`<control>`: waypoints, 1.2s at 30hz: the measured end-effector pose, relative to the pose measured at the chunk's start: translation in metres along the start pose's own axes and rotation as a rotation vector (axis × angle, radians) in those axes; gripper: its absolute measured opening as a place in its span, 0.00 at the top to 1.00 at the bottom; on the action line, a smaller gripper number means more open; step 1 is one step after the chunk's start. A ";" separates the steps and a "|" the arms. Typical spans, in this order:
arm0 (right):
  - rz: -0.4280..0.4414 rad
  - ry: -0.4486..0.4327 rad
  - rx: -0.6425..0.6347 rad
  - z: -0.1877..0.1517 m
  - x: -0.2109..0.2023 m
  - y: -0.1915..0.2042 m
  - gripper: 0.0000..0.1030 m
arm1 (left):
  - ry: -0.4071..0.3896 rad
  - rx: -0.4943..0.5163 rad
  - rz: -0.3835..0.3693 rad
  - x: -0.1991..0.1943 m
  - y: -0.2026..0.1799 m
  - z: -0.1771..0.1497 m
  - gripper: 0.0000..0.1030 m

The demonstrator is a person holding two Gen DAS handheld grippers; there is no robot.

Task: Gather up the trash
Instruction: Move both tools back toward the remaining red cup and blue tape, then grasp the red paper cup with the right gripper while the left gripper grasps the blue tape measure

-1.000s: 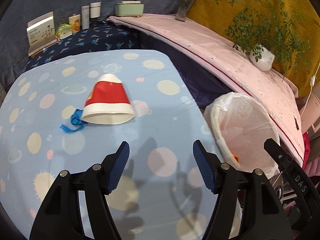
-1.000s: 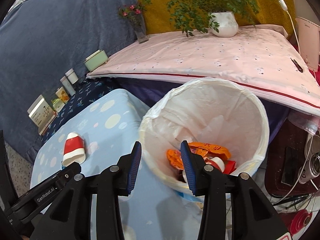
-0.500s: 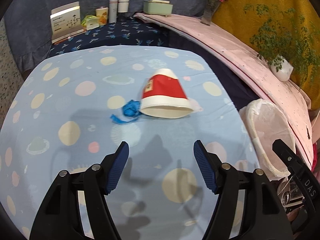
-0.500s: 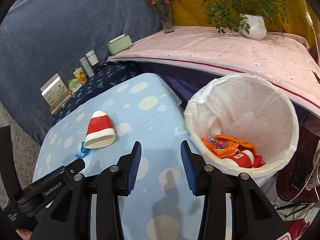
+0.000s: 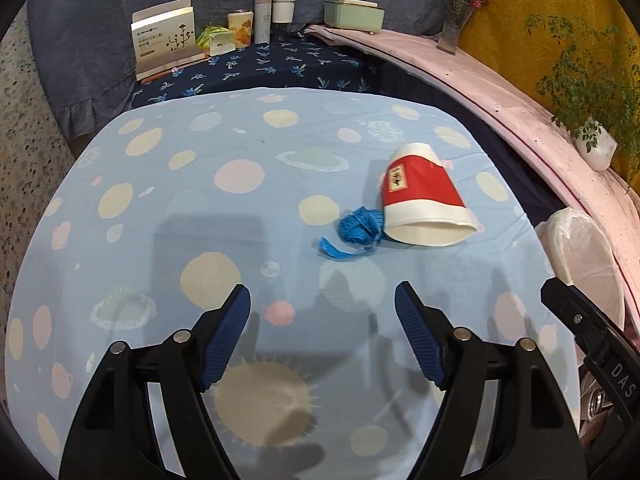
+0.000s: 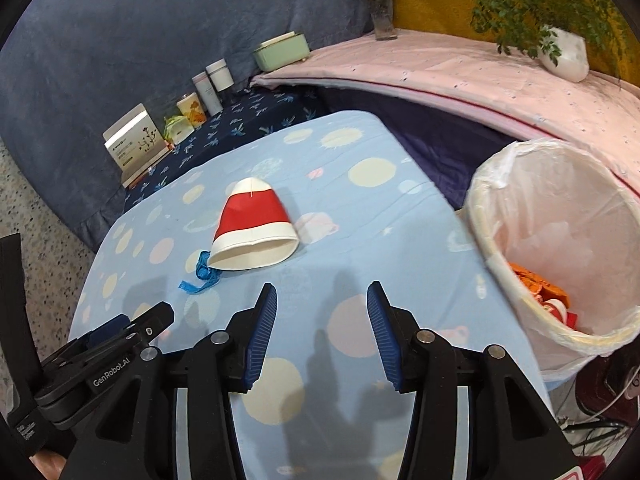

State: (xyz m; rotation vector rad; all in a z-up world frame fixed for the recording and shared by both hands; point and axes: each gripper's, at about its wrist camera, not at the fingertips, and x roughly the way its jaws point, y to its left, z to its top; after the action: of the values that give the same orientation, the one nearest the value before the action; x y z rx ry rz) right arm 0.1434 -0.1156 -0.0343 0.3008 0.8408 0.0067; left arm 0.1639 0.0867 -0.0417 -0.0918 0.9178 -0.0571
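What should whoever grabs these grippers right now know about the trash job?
Left gripper: open, empty, above the tablecloth.
Right gripper: open, empty, facing the cup.
Left to collect: the paper cup lying on its side and the blue scrap at its rim.
Done: the bin beside the table already holds orange and red trash.

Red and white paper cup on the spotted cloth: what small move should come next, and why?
Probably ease the right gripper forward toward the red and white paper cup. It lies on its side beside the blue crumpled ribbon, both grippers are open and empty, and the white-lined trash bin stands to the right.
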 end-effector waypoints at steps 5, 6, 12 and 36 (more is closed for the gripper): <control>0.008 0.030 -0.026 0.004 0.025 0.017 0.55 | -0.001 0.024 0.003 0.013 0.006 0.011 0.31; 0.009 0.035 -0.034 0.005 0.030 0.020 0.55 | 0.000 0.028 -0.001 0.016 0.006 0.013 0.31; 0.011 0.061 -0.068 0.013 0.063 0.032 0.55 | 0.037 0.118 -0.066 0.039 0.001 0.021 0.31; 0.048 0.018 0.008 0.047 0.097 0.017 0.95 | 0.029 0.214 -0.157 0.085 -0.022 0.043 0.47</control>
State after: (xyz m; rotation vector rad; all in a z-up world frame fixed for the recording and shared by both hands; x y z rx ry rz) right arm 0.2452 -0.0992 -0.0713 0.3294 0.8514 0.0510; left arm 0.2493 0.0597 -0.0801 0.0363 0.9272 -0.3020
